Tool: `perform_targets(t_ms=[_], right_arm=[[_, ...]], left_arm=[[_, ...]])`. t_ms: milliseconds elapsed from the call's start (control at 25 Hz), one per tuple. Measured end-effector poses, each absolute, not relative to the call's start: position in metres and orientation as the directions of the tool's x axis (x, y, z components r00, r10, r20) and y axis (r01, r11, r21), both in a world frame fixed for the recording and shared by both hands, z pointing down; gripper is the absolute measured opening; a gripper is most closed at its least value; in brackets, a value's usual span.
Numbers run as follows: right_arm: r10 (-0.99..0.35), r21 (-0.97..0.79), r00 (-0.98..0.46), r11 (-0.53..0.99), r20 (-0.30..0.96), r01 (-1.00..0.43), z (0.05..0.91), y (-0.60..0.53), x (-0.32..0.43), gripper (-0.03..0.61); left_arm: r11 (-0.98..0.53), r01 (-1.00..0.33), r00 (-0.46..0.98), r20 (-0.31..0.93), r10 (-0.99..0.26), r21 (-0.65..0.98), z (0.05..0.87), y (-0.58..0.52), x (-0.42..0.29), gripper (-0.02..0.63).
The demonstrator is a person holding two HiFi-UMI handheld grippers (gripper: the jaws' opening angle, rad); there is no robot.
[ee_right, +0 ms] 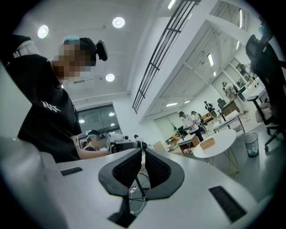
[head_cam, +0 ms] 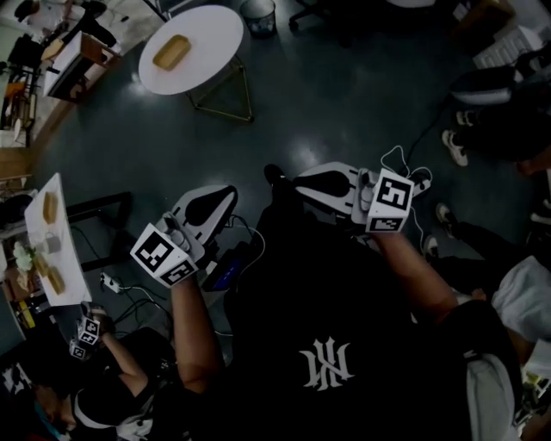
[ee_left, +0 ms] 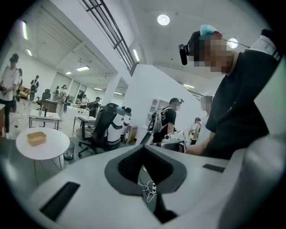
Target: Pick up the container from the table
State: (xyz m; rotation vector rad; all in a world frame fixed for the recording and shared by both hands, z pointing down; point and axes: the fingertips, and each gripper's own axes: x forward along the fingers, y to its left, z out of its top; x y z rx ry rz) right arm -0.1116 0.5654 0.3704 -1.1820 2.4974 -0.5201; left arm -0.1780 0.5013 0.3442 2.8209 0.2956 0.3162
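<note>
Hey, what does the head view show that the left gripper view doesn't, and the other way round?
Head view only: a rectangular white table with small items at the left edge, and the tools' marker cubes. Left gripper view only: ceiling lights, the wearer's head camera and people far back. Both: the round white table holding the tan container, the waste bin beside it, the left tool and the right tool, both shut and empty.

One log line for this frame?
left gripper: shut, empty | right gripper: shut, empty | tan rectangular container: untouched on round white table
</note>
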Motion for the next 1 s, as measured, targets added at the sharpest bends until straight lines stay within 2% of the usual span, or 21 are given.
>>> perform_targets(t_ms=[520, 800, 1000], right_arm=[[-0.789, -0.425, -0.612, 0.575, -0.059, -0.7, 0.368, 0.431, -0.053, 0.049], [-0.788, -0.428, -0.614, 0.57, -0.042, -0.701, 0.352, 0.348, -0.01, 0.049], [-0.777, -0.432, -0.63, 0.57, -0.008, -0.699, 0.359, 0.289, -0.008, 0.049]], left_arm=[[-0.929, 0.12, 0.981, 0.1, 0.165, 0.35, 0.355, 0.354, -0.139, 0.003], [-0.921, 0.108, 0.984, 0.094, 0.153, 0.374, 0.355, 0.272, -0.099, 0.003], [-0.913, 0.083, 0.988, 0.086, 0.127, 0.398, 0.368, 0.219, -0.099, 0.003]])
